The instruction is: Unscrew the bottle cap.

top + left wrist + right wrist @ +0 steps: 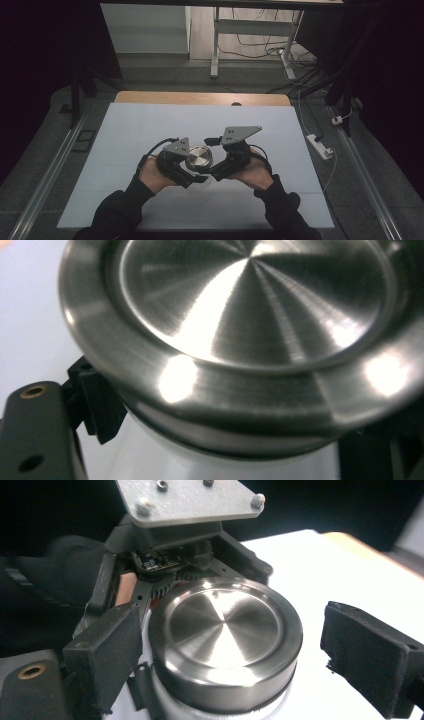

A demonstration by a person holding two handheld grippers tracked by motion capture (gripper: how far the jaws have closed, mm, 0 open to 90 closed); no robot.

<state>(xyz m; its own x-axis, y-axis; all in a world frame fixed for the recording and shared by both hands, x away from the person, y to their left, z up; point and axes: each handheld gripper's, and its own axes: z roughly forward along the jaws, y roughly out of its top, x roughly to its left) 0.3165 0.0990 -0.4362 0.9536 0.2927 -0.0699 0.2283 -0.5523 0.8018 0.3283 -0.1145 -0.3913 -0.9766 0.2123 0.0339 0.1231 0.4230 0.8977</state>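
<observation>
The white rectangular mat (150, 125) covering the wooden table bears no print, and nothing else here carries readable writing. A little nearer the person than the mat's middle stands a round jar with a brushed steel lid (199, 157) and a clear body below it; the lid's face shows only fine turned rings, no brand.

The left hand (150, 175) comes in low from the near edge, wrist bent inward, and the left gripper (187, 167) pinches the jar's body just under the lid.

The right hand (257, 174) mirrors it from the other side. The right gripper (225, 645) leans toward the lid, its jaws spread to either side, one pad (107, 647) at the rim, the other (370, 650) apart from it.
</observation>
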